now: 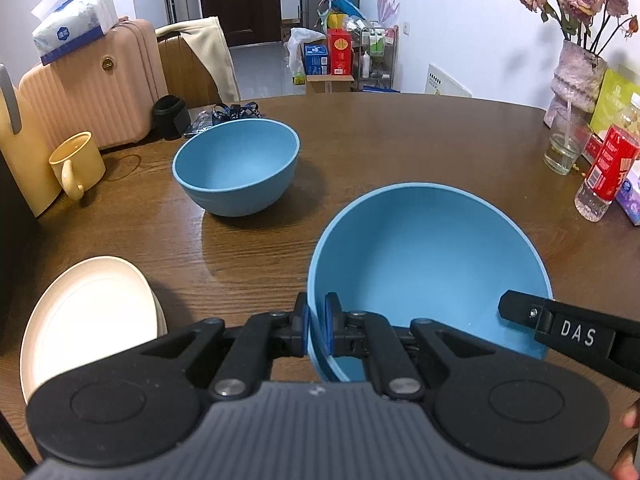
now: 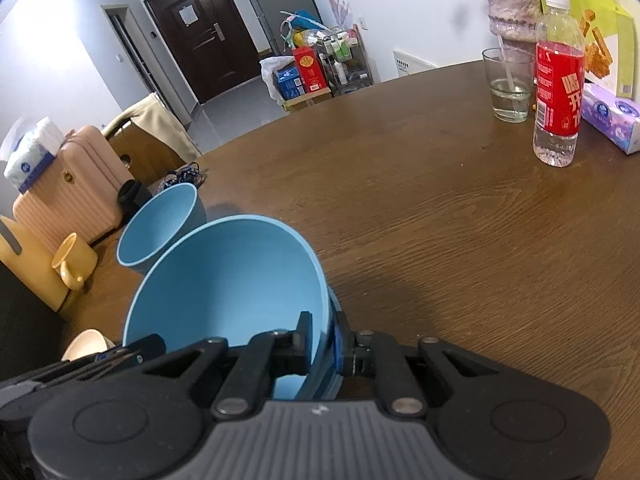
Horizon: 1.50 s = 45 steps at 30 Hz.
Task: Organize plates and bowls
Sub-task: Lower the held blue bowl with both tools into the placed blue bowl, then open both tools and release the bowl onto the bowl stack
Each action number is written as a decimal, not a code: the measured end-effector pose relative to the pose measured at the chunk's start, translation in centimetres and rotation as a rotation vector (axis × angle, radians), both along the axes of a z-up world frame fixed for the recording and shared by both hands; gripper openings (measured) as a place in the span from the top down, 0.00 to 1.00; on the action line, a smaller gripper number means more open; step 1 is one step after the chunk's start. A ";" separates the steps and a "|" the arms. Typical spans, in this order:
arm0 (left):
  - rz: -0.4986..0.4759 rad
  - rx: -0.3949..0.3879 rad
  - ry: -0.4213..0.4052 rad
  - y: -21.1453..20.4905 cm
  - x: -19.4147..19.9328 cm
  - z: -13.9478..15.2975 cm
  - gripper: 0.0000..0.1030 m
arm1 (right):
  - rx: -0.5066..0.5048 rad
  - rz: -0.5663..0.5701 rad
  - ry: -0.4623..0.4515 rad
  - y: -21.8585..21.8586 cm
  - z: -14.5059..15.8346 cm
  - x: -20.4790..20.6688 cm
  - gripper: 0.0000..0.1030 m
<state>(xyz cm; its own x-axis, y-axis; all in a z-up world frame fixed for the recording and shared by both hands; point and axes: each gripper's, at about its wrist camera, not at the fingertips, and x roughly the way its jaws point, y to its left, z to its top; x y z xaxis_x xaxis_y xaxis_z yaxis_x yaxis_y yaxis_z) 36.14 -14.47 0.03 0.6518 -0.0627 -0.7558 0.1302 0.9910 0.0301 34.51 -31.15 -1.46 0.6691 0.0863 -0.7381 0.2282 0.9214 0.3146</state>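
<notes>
Blue bowl (image 1: 428, 264) is pinched on both sides: your left hand-held gripper (image 1: 317, 330) is clamped nearly closed on the near rim, one pad inside and one outside, and your right hand-held gripper (image 2: 322, 340) has the opposite rim squeezed the same way. It sits tilted over the brown table (image 1: 380, 140); can't tell if it touches. A second blue bowl (image 1: 237, 166) stands further back, cream plates (image 1: 86, 316) off to the left, yellow mug (image 1: 76, 164) behind those.
</notes>
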 end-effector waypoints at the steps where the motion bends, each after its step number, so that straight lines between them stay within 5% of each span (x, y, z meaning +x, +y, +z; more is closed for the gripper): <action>1: 0.000 0.002 0.002 0.0 0.0 0.0 0.92 | -0.006 0.002 0.002 0.2 0.0 0.1 0.90; 40: 0.009 0.008 0.041 0.0 0.2 -1.4 0.90 | -0.134 0.061 0.022 1.8 -0.3 0.6 0.84; 43: -0.007 -0.006 0.026 0.2 -0.2 -1.3 0.66 | -0.122 0.060 0.009 1.6 -0.1 0.4 0.81; 45: 0.005 -0.010 -0.004 0.4 -0.5 -1.0 0.23 | -0.117 0.057 -0.002 1.5 0.0 0.1 0.73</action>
<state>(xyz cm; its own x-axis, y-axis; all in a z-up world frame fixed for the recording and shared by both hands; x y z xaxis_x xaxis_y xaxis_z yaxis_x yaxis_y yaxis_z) 35.62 -14.05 -0.99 0.6552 -0.0671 -0.7524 0.1249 0.9920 0.0204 34.63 -29.70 -1.46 0.6669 0.0377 -0.7442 0.1735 0.9634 0.2043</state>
